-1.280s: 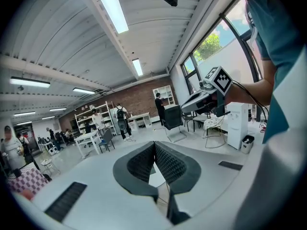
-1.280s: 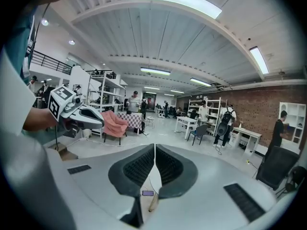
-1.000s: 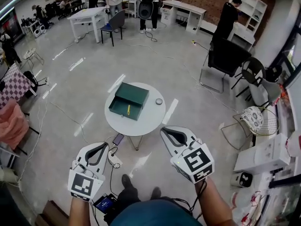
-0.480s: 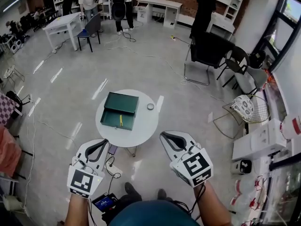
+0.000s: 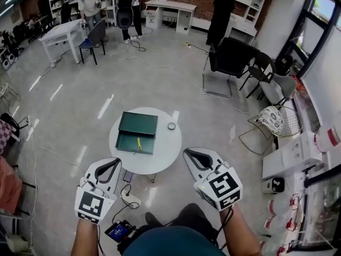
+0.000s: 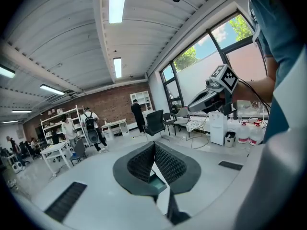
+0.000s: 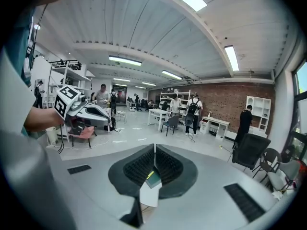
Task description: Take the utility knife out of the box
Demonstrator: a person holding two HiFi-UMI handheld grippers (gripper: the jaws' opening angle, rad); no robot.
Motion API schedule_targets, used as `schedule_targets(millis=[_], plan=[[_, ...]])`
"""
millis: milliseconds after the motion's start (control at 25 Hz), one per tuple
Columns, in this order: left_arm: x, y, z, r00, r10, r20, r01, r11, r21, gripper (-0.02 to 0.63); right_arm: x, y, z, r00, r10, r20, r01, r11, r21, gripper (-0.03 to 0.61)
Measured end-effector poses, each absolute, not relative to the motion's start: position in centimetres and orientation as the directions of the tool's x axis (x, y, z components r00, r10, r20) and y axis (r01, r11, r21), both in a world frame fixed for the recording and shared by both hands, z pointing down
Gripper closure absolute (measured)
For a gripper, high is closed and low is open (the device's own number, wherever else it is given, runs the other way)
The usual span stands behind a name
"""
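Left gripper (image 5: 116,162) and right gripper (image 5: 187,153) moved nearer the table (image 5: 166,148), closed, empty.

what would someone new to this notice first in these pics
The round white table standing alone in the middle of the open floor draws the eye first. It bears a dark green box whose open drawer holds a yellow utility knife. Nearer the camera, the left gripper and right gripper, both shut and empty, point toward the table without touching it.
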State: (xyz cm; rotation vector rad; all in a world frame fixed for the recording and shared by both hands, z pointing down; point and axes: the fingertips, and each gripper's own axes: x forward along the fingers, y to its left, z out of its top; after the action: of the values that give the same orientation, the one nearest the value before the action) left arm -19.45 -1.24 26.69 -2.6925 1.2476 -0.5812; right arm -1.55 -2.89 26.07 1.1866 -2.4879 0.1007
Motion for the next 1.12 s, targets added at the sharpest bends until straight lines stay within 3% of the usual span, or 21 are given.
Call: schedule_targets(millis=[280, 520, 1120], plan=[[-22.7, -5.1, 28.9, 0.538, -0.777, 0.327, -0.742, -0.620, -0.253, 0.595, -3.9, -8.9, 27.9, -0.601, -0.698, 0.390, -0.727, 0.680, 0.095, 0.540], [-25.9, -8.5, 28.8, 0.413, -0.848, 0.332, -0.825, -0.503, -0.257, 0.597, -6.0, -16.6, 28.6, -0.683, -0.626, 0.376, -0.654, 0.754, 0.067, 0.540], [-24.8, -19.8, 34.0, 0.299, -0.856, 0.423, -0.891, -0.409, -0.197, 0.595, -7.3, -31.1, 32.8, -0.776, -0.471, 0.419, -0.509, 0.861, 0.024, 0.540]])
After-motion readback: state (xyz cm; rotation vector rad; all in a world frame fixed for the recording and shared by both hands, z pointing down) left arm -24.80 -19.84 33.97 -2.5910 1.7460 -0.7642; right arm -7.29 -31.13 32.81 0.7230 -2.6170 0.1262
